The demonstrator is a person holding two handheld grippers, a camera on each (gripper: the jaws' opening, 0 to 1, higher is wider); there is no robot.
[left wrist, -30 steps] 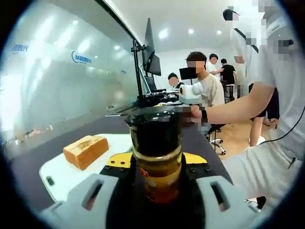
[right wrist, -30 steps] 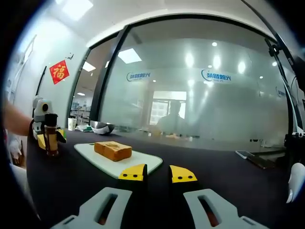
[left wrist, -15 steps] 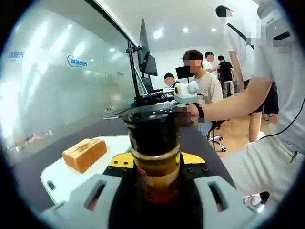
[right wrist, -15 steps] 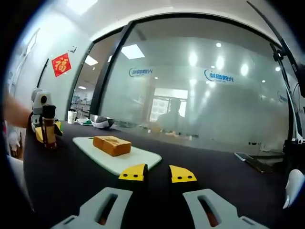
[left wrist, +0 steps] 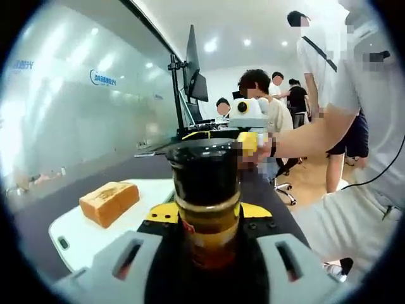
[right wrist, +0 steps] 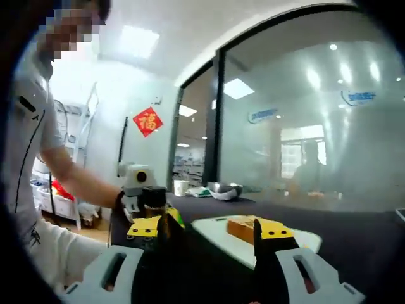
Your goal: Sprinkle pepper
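The pepper grinder stands upright, pinched in the left claw beside the white board carrying the bread. The right claw, spread and empty, nears it; a clumsy grab at the cap could twist the grinder loose onto the bench.

Left tool clamped, right tool agape.

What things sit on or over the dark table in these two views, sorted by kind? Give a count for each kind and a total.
Pepper bottle, held in the left tool: 1
White cutting board: 1
Bread loaf on the board: 1
Metal bowl at the far end: 1
White cup beside the bowl: 1
Total: 5
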